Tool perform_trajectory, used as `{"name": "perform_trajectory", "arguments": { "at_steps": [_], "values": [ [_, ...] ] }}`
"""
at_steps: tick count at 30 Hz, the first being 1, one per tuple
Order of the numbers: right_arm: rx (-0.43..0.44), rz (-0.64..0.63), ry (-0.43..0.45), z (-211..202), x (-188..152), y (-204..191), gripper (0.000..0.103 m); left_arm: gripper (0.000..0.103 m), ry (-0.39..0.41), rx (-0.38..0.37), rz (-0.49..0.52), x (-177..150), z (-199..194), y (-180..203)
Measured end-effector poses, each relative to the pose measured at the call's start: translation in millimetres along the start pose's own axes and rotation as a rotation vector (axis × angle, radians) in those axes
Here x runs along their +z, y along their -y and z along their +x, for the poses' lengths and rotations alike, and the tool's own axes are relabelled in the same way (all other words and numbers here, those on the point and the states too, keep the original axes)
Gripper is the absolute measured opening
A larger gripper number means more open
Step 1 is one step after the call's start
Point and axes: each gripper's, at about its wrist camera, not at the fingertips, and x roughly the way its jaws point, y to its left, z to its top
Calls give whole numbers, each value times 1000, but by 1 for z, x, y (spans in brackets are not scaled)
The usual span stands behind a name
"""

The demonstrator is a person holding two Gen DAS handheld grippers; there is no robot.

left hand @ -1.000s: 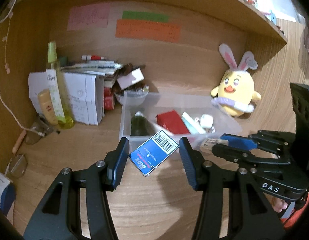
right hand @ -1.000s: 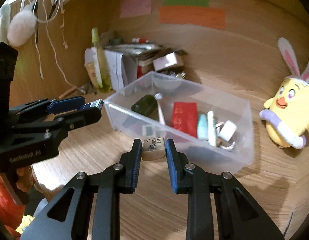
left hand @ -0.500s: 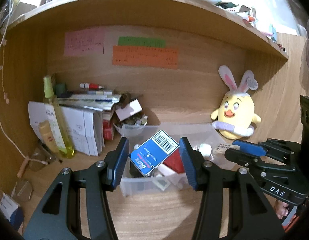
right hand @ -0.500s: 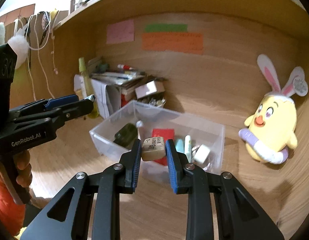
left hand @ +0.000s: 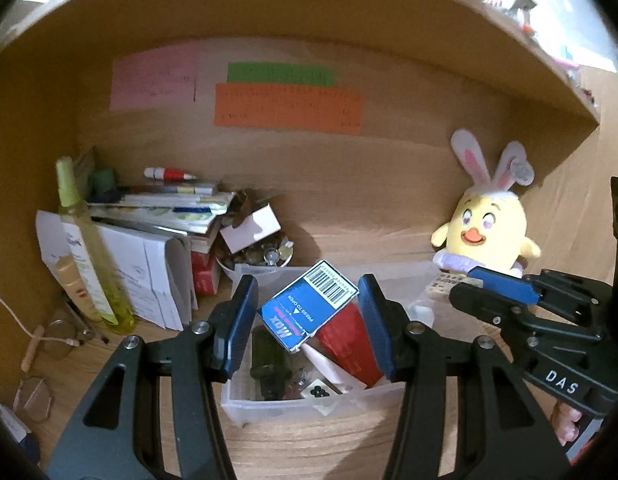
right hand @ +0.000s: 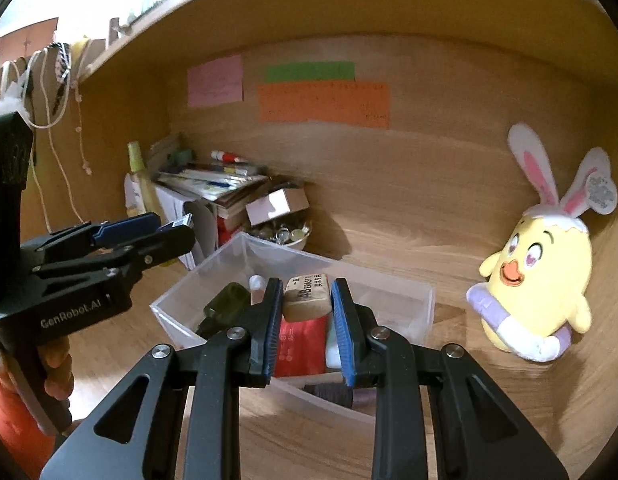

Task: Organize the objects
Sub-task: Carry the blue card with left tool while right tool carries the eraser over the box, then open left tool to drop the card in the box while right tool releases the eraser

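My left gripper (left hand: 307,312) is shut on a blue staple box (left hand: 307,310) with a barcode, held above the clear plastic bin (left hand: 293,406). My right gripper (right hand: 305,302) is shut on a beige eraser (right hand: 307,300), also held above the bin (right hand: 413,300). The bin holds a dark green bottle (right hand: 223,302), a red packet (right hand: 303,344) and several small items. Each gripper shows in the other's view: the right one (left hand: 489,292) at the right, the left one (right hand: 165,232) at the left.
A yellow bunny-eared plush (left hand: 485,232) sits at the back right. A stack of books and papers (left hand: 157,216), a tall yellow-green bottle (left hand: 89,248), a small open box (left hand: 251,228) and a bowl of small bits (left hand: 261,256) crowd the back left. Glasses (left hand: 57,336) lie at the left.
Both grippers rose and moved forward over the bin, still holding the staple box and the eraser. The bin now lies beneath the fingers instead of beyond them.
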Motion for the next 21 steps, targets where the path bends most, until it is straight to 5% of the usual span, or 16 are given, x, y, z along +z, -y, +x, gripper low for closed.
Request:
{"name": "perform_trajectory", "arguments": {
  "at_steps": [21],
  "values": [
    [-21,66,-213,82,-35,15,23,51,-183,1,-10,-32,78,-2]
  ]
}}
